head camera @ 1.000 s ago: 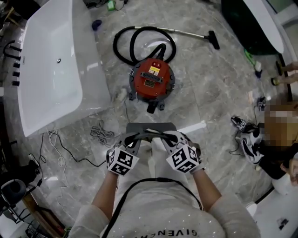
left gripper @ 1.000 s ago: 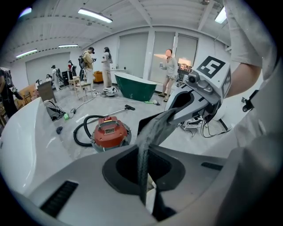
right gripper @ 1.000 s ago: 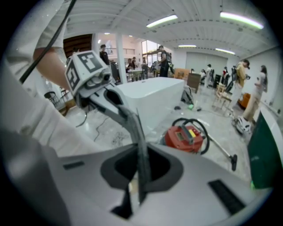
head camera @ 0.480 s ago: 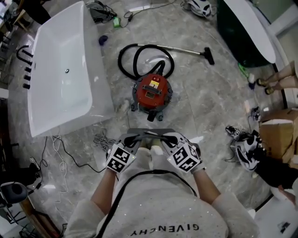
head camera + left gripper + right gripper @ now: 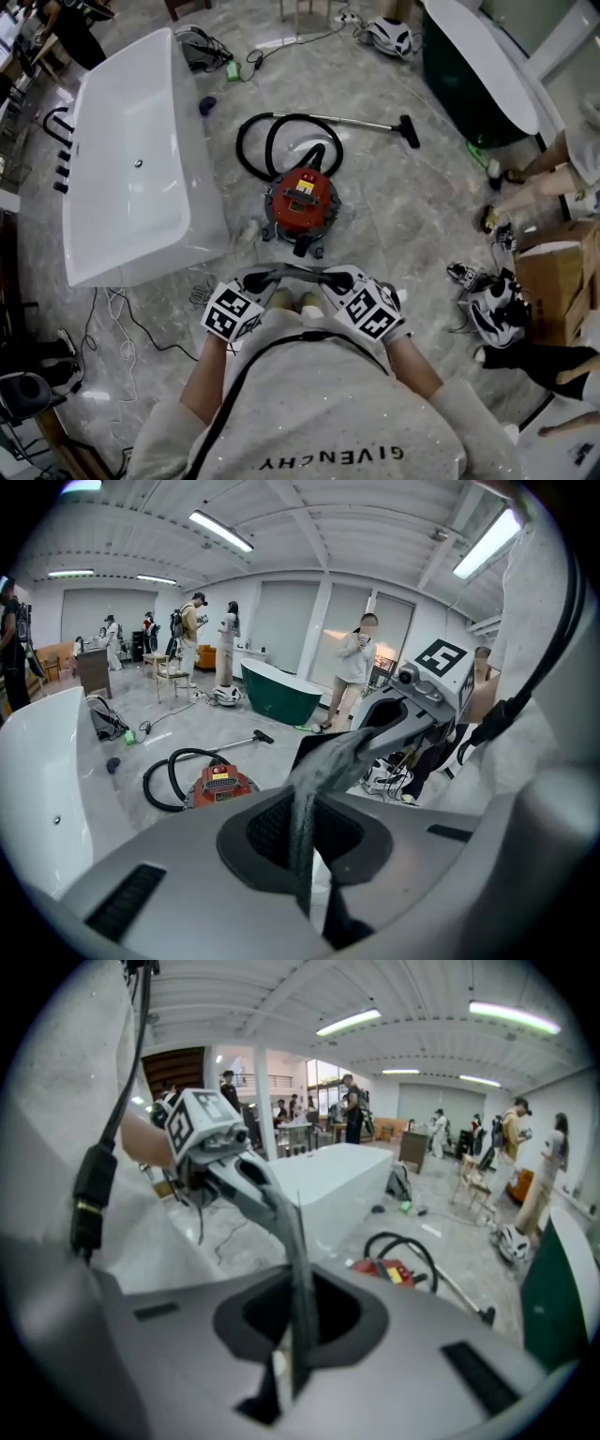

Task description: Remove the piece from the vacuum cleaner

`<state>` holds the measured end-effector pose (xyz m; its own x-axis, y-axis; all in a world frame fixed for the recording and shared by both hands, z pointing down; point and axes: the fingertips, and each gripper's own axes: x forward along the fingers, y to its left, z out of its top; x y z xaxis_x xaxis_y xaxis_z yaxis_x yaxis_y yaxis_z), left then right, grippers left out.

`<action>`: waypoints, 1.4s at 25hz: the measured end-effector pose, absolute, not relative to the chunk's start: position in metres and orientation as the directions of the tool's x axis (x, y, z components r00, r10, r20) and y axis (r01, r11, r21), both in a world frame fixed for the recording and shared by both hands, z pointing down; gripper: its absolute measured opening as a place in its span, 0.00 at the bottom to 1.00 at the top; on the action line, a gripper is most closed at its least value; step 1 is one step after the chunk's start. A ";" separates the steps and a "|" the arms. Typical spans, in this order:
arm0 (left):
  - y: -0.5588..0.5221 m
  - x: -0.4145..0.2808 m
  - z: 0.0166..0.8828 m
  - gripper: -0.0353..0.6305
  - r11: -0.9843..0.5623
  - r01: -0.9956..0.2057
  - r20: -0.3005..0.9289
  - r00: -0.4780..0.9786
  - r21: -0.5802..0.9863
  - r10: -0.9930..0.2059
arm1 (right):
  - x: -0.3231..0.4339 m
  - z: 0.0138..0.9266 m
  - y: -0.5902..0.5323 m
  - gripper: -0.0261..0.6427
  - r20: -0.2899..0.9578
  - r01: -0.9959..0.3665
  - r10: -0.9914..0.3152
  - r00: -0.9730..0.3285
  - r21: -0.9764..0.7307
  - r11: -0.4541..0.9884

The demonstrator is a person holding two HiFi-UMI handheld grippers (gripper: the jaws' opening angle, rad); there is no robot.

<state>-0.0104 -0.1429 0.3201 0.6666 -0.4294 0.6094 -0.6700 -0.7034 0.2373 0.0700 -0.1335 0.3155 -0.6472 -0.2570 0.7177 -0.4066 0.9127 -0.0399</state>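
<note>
- Both tongs sit close in front of the person's body in the head view, the left gripper (image 5: 281,273) and right gripper (image 5: 323,274) angled inward so that their tips almost meet. The red canister vacuum cleaner (image 5: 302,202) stands on the marble floor farther ahead, well apart from both. Its black hose (image 5: 239,145) loops behind it, and the wand ends in a floor nozzle (image 5: 410,132) to the far right. A white bathtub (image 5: 131,159) lies to the left of it.
- Left gripper view: the jaws are pressed together into one thin blade with nothing between them. The vacuum cleaner (image 5: 217,785) shows small on the floor, beyond and to the left of the tips.
- Right gripper view: these jaws are likewise clenched on nothing. The vacuum cleaner (image 5: 389,1270) lies beyond, to the right.
- Judged from this, the task is at the approach step and no part has been touched. The next move calls for stepping closer, lowering the tongs and spreading the jaws. One would then steady the canister while the other takes the piece.
</note>
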 end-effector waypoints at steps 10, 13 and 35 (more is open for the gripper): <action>-0.138 -0.008 0.305 0.10 -0.701 -0.644 0.588 0.707 0.306 -0.392 | 0.070 0.301 -0.127 0.09 0.712 -0.412 -0.235 -0.661 -0.083 0.907; -0.137 -0.007 0.305 0.10 -0.704 -0.637 0.590 0.712 0.314 -0.381 | 0.071 0.301 -0.126 0.09 0.714 -0.412 -0.232 -0.661 -0.086 0.907; -0.121 -0.012 0.319 0.10 -0.707 -0.614 0.609 0.723 0.351 -0.326 | 0.066 0.315 -0.109 0.09 0.732 -0.416 -0.218 -0.645 -0.098 0.904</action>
